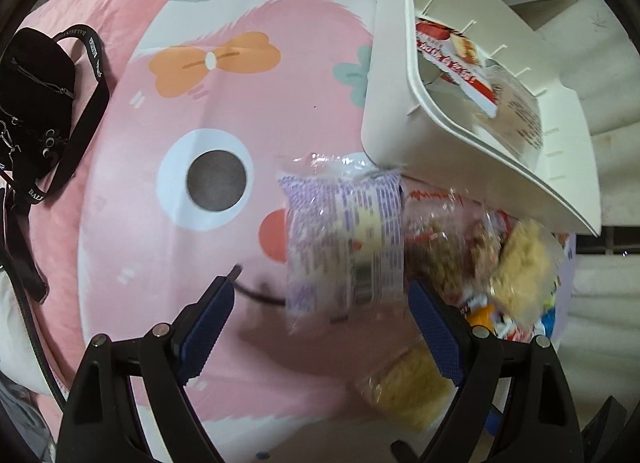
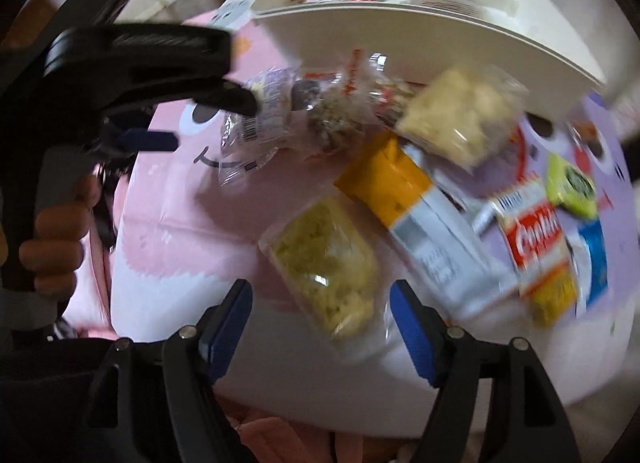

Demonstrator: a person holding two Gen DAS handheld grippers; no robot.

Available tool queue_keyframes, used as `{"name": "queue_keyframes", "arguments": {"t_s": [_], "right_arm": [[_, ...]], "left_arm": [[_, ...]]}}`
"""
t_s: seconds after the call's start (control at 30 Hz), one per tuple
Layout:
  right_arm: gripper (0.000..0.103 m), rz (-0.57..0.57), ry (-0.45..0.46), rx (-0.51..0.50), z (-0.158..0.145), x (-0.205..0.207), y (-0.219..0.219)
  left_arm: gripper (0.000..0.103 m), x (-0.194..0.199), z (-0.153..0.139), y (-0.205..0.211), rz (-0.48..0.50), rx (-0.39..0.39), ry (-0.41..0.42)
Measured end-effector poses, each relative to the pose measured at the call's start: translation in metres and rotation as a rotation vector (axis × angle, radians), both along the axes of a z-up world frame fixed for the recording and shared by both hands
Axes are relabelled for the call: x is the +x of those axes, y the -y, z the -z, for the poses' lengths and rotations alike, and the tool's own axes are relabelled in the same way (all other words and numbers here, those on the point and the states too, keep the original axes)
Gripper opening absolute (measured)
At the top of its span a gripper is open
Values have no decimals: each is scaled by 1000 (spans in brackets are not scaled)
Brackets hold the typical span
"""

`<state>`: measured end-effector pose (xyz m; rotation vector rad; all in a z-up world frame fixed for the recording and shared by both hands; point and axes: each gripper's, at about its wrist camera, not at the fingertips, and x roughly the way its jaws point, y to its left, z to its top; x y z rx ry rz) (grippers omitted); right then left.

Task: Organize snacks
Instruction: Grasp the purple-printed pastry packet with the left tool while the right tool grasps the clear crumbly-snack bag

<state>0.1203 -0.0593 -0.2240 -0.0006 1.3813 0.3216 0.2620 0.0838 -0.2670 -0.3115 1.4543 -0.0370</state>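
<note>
A purple-and-white snack packet (image 1: 344, 239) lies on the pink cartoon cloth (image 1: 224, 111), just beyond my open left gripper (image 1: 320, 323) and between the lines of its blue pads. A clear packet of yellow crumbly snack (image 2: 324, 259) lies just ahead of my open right gripper (image 2: 320, 323), which touches nothing. A white plastic bin (image 1: 400, 111), also (image 2: 400, 35), stands at the back with a red-and-white packet (image 1: 452, 59) inside. Several more packets are heaped below it: an orange-and-white one (image 2: 400, 199), a red cookie packet (image 2: 536, 239), a pale crumbly one (image 2: 460, 115).
A black bag with a lettered strap (image 1: 36, 103) lies on the pink bedding at far left. The left gripper (image 2: 204, 121) and the hand (image 2: 56, 231) holding it fill the left of the right wrist view. A purple cartoon cloth (image 2: 560, 135) lies under the right-hand packets.
</note>
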Motion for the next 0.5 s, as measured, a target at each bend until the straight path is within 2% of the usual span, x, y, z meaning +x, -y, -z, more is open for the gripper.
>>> {"name": "queue_keyframes", "arguments": {"t_s": [0.2, 0.43, 0.5], "right_arm": [[73, -126, -55, 15, 14, 23, -2], [73, -201, -79, 11, 23, 32, -1], [73, -214, -85, 10, 24, 33, -1]], "left_arm": [[88, 14, 16, 7, -45, 15, -26], [87, 27, 29, 9, -69, 40, -44], [84, 29, 31, 11, -66, 40, -46]]}}
